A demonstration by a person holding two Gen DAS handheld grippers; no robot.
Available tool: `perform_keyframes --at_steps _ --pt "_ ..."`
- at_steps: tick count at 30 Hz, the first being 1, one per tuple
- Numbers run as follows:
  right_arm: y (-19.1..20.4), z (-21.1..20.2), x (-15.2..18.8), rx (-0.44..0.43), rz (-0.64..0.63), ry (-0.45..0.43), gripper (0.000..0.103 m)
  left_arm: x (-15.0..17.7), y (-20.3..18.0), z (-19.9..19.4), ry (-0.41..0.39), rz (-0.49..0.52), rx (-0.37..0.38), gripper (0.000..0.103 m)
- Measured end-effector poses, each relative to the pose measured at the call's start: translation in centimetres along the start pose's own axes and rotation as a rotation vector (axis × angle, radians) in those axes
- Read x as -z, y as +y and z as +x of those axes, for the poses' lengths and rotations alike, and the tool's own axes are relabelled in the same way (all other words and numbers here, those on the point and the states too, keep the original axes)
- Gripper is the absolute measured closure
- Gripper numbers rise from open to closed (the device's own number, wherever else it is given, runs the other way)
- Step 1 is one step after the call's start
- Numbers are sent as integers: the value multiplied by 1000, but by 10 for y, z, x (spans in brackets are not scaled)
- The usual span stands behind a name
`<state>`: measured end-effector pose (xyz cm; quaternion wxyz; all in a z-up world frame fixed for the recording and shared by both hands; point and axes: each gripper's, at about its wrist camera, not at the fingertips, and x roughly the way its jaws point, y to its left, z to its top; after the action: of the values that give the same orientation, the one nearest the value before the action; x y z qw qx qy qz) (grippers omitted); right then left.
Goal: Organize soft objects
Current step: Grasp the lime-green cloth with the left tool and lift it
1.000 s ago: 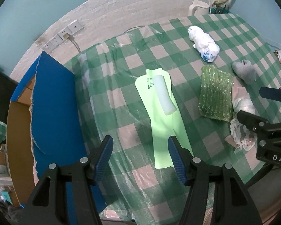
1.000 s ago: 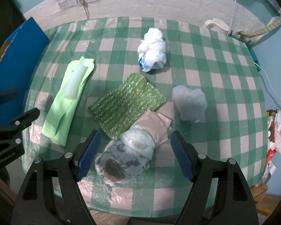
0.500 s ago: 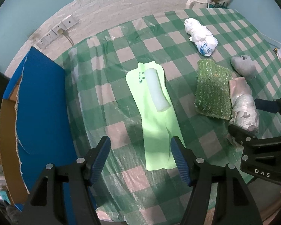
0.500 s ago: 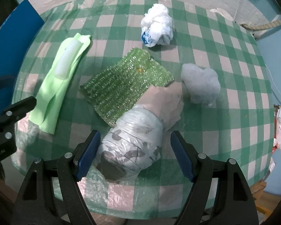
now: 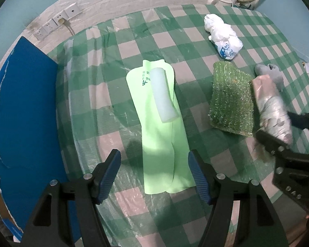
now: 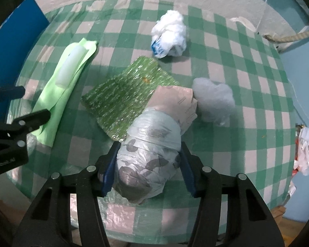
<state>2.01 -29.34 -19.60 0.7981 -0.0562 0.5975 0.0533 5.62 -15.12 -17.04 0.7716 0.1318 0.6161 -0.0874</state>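
Green-and-white checked cloth under a clear plastic sheet covers the tabletop (image 6: pixel 226 47), which backs onto a pale brick-pattern wall with a row of sockets. The soft things lie spread out across it, each with room around it, as though set out for sorting one at a time.

Nearest the right gripper (image 6: pixel 147 162) is the wrapped bundle (image 6: pixel 152 144), a roll in grey leaf-print plastic with a pinkish bag at its far end. It sits between the blue pads, which press its sides without squashing it much; the jaws look closed on it about as far as its bulk allows. The tool comes in low and almost level from the near edge, and in the left wrist view it is blurred. The bundle's far end overlaps a corner of the green bubble wrap (image 6: pixel 123 96), and a grey fluffy wad (image 6: pixel 214 98) lies just beside it. Farther back is a crumpled white plastic bag (image 6: pixel 169 35).

The left gripper (image 5: pixel 154 173) hovers above the near end of the light green cloth (image 5: pixel 160 144), jaws wide apart and holding nothing, tilted down toward it. A white foam roll (image 5: pixel 162 94) rests on the cloth's far half. A blue board (image 5: pixel 24 107) stands at the table's left edge.
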Motion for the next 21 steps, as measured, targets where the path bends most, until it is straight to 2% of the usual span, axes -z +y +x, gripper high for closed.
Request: perform_keyframes --at_steps 15,21 --pt "-19 -1 -8 -49 28 -23 48 -8 -15 15 30 1 -3 32" --pt "-20 0 -9 -62 33 -25 48 -3 -22 21 33 16 -45 33"
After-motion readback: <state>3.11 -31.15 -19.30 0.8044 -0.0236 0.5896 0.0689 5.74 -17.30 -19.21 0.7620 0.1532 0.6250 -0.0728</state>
